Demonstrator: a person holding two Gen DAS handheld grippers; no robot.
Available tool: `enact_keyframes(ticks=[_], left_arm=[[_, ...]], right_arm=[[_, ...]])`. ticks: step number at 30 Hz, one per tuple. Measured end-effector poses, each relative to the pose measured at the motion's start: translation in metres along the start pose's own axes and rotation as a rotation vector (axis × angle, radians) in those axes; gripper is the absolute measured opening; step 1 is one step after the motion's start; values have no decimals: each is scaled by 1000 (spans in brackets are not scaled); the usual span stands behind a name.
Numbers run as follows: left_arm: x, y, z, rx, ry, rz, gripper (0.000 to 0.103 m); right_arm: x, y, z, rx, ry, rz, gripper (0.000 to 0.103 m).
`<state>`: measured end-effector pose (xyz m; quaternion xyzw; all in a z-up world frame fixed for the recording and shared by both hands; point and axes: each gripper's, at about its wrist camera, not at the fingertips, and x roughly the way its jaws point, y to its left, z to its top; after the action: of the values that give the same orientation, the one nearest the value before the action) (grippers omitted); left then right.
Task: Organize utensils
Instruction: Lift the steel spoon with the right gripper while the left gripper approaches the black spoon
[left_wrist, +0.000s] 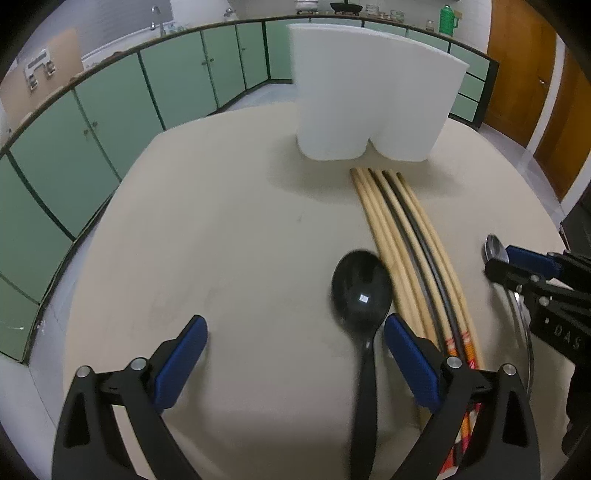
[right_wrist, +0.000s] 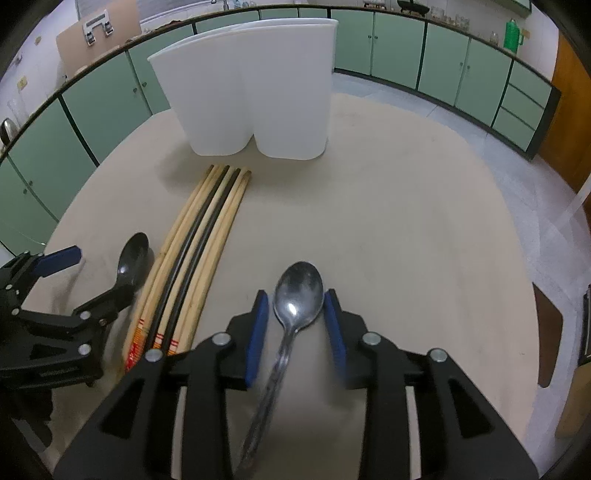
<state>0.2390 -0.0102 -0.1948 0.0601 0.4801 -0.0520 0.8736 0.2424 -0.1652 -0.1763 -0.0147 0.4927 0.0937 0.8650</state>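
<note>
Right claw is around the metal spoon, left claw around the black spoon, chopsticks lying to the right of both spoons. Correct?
Not quite. The chopsticks lie between the spoons: in the right wrist view they sit left of the metal spoon and right of the black spoon. The right claw and left claw parts hold.

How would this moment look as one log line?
left fingers open at black spoon | right fingers astride metal spoon | holder untouched

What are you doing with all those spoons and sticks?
Tidying utensils into the white holder. The left gripper is open around the black spoon, and the right gripper is open around the metal spoon. Neither spoon is gripped yet. The chopsticks lie in a row on the table between them.
</note>
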Motion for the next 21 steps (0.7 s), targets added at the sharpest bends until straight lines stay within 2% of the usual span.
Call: enact_keyframes(ticks=[5,15,21], left_arm=[[11,-4,12,29,12,15,95],[15,3,23,-10,44,-30,95],[16,2,18,3,48,-20,95]], right_arm=[[4,0,8,-3,10,1,35],[9,-2,14,-22,26,5,34],[8,-1,14,-29,26,6,34]])
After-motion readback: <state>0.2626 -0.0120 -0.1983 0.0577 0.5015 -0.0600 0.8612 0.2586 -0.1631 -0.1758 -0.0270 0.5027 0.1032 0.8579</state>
